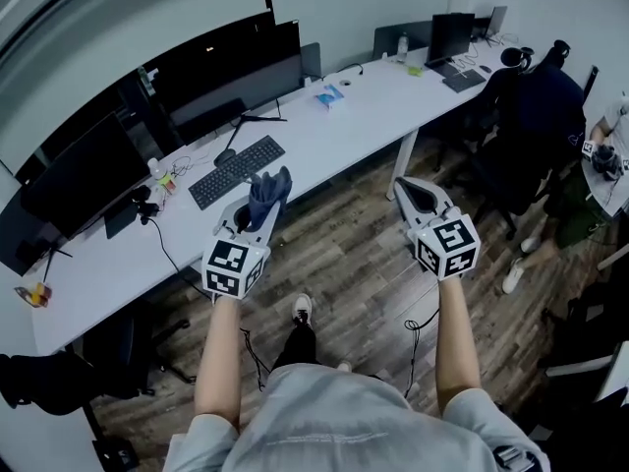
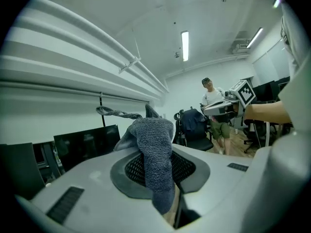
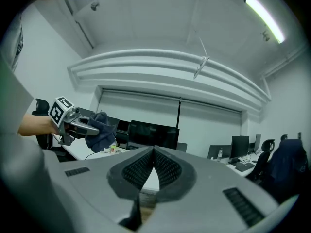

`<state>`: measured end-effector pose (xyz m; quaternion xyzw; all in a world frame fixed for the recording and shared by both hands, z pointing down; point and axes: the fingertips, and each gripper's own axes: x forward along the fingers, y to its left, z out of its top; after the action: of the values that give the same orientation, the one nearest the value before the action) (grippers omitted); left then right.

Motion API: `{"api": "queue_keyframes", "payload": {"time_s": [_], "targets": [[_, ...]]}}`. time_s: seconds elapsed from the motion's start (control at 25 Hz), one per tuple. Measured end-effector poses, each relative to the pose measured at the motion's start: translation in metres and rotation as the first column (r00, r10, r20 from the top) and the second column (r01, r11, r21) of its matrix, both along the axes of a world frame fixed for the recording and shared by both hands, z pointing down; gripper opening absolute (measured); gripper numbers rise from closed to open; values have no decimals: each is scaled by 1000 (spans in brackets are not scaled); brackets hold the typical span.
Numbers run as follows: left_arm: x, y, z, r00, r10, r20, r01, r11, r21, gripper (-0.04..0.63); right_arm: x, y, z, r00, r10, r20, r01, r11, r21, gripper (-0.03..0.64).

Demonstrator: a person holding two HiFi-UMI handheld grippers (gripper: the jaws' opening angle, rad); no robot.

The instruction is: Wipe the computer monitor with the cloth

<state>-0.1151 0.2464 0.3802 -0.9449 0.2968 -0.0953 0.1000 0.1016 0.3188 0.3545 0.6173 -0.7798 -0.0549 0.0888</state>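
A dark grey-blue cloth (image 1: 267,194) is pinched in my left gripper (image 1: 257,205), held above the floor just in front of the white desk (image 1: 344,126). In the left gripper view the cloth (image 2: 154,154) bunches out between the shut jaws. Several dark monitors (image 1: 221,67) line the desk's back edge; the nearest large one (image 1: 84,180) stands at the left. My right gripper (image 1: 413,193) is shut with nothing in it, level with the left one and apart from the desk. The right gripper view shows the left gripper (image 3: 99,130) holding the cloth and monitors (image 3: 153,135) behind.
A black keyboard (image 1: 236,170) and a mouse (image 1: 225,155) lie on the desk in front of me. A person (image 2: 214,113) stands by office chairs (image 1: 526,116) at the right. A wooden floor runs under my feet.
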Motion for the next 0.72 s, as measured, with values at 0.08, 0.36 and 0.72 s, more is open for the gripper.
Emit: {"api": "queue_keyframes", "payload": {"time_s": [0.08, 0.36, 0.72], "targets": [[2, -12, 3, 1000, -7, -1, 7, 1000, -6, 74, 0, -11, 2, 1000, 3, 3, -3, 1000, -7, 0], [7, -87, 23, 1000, -25, -6, 25, 999, -39, 74, 3, -86, 16, 1000, -1, -10, 1, 999, -42, 0], [26, -228, 16, 1000, 6, -14, -6, 999, -37, 74, 22, -220, -8, 999, 44, -23, -45, 999, -13, 0]]}}
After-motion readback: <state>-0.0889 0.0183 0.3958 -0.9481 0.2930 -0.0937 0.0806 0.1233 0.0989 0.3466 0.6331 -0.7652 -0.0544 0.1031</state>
